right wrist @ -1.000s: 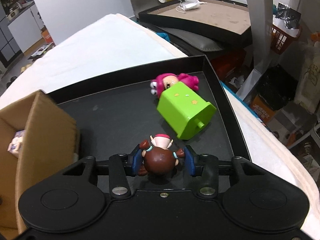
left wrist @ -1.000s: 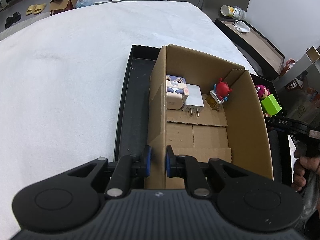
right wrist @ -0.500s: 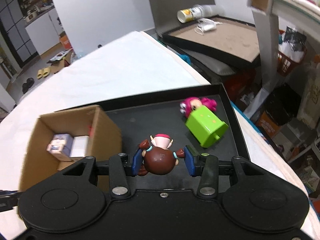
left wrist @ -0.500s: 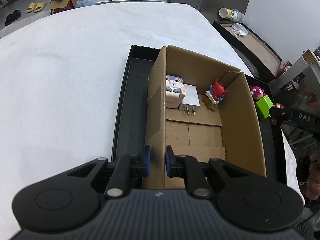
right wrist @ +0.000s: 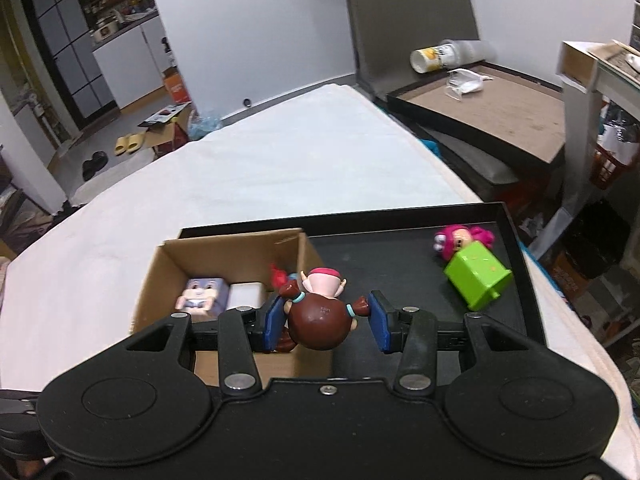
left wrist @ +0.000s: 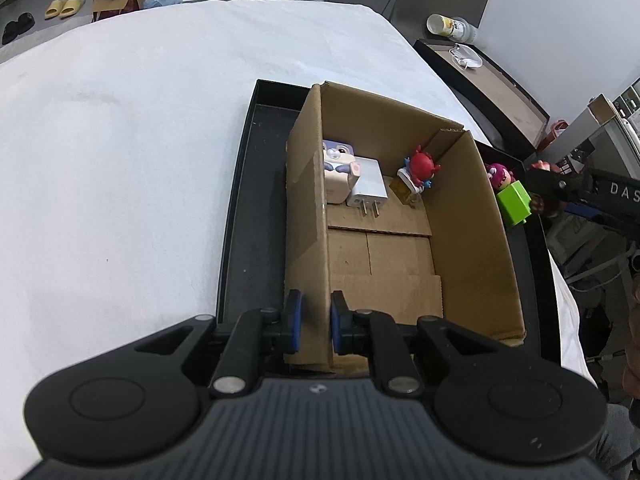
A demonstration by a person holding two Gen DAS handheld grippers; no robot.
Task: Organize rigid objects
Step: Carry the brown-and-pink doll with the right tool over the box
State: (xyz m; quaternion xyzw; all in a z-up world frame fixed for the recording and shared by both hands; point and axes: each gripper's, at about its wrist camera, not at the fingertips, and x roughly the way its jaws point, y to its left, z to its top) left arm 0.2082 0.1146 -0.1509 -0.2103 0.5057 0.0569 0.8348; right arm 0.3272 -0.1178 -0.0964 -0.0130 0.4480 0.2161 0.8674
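Observation:
My right gripper (right wrist: 325,322) is shut on a brown-haired girl figurine (right wrist: 320,316) and holds it in the air above the right wall of the cardboard box (right wrist: 160,268). My left gripper (left wrist: 311,322) is shut on the box's left wall (left wrist: 306,240). Inside the box lie a bunny cube (left wrist: 336,174), a white charger (left wrist: 368,186) and a red figurine (left wrist: 418,170). A green block (right wrist: 478,278) and a pink figurine (right wrist: 464,238) lie on the black tray (right wrist: 400,240), right of the box.
The tray sits on a white-covered table (left wrist: 120,160). A second tray with a cup and a mask (right wrist: 464,80) stands behind right. Shelves and clutter stand at the right edge.
My right gripper has lifted the girl figurine off the tray and carried it up and left, over the box's right wall. My left gripper has kept its hold on the box wall.

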